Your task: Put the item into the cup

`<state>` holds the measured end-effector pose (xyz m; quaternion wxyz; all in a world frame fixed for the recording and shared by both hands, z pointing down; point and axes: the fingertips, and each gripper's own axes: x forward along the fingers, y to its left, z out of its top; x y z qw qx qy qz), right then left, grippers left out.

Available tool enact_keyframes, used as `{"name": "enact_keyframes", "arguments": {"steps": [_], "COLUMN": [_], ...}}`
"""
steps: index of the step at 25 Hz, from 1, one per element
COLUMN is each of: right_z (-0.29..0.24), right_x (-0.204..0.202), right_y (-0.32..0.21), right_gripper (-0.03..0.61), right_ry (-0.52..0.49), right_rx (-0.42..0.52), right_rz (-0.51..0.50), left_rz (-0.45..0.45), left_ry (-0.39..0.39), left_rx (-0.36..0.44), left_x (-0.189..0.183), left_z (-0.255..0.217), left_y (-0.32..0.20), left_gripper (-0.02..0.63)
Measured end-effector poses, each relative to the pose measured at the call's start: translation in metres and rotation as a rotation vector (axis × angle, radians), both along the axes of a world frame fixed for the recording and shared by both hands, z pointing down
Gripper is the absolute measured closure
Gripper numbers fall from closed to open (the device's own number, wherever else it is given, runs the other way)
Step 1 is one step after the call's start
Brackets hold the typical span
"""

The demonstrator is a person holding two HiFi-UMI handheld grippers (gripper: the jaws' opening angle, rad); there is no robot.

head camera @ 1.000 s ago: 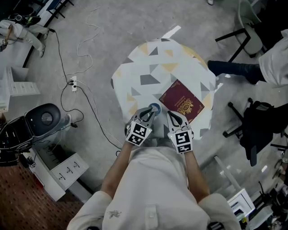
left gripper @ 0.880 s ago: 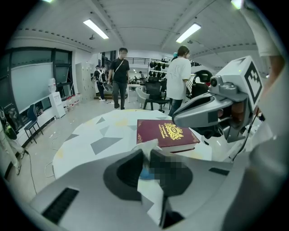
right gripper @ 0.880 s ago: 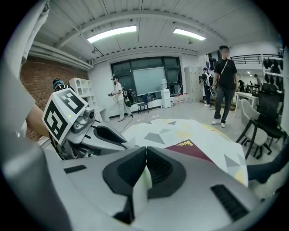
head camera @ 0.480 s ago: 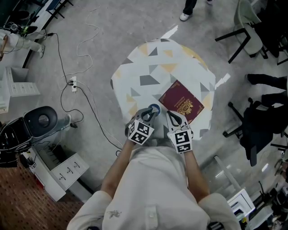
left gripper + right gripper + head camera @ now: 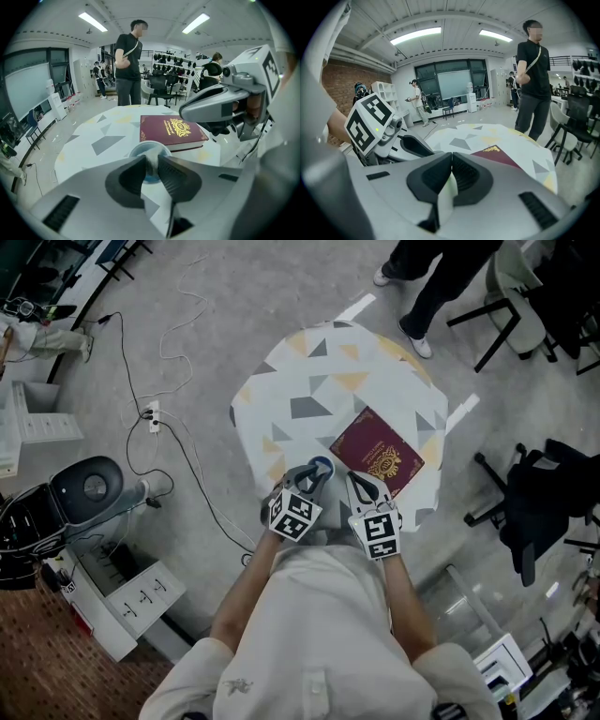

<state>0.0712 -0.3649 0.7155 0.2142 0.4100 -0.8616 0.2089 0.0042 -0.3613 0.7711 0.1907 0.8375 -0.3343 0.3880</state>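
While our left gripper (image 5: pixel 314 475) clamps the blue cup's (image 5: pixel 322 466) rim at the table's (image 5: pixel 309 371) near edge, likely steadying it, our right gripper (image 5: pixel 359 482) hovers pressed shut, seemingly empty, beside the book (image 5: pixel 380 451).

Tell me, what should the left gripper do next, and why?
Probably open the left gripper a little. Its jaws seem to pinch a small pale item right at the mouth of the blue cup, which stands upright next to the red book, so letting go should drop it in.
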Motion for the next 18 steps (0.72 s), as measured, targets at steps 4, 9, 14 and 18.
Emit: {"name": "enact_keyframes", "arguments": {"steps": [4, 9, 14, 18], "right_z": [-0.0009, -0.0021, -0.0019, -0.0026], "right_x": [0.0019, 0.0027, 0.0041, 0.0042], "right_y": [-0.0002, -0.0003, 0.0015, 0.0028], "right_gripper": [0.571, 0.571, 0.571, 0.571], "right_ry": [-0.001, -0.002, -0.002, -0.003], "right_rx": [0.003, 0.009, 0.008, 0.011], "right_rz": [0.003, 0.006, 0.009, 0.011], "left_rz": [0.004, 0.008, 0.010, 0.010], "left_ry": [-0.011, -0.016, -0.020, -0.021], "left_rx": [0.001, 0.007, 0.007, 0.012], "left_x": [0.0011, 0.0020, 0.0025, 0.0026], "left_z": [-0.0001, -0.0008, -0.0013, -0.0026], "left_y": [-0.0003, -0.0006, 0.0000, 0.0011], "left_gripper": [0.512, 0.508, 0.508, 0.508]}}
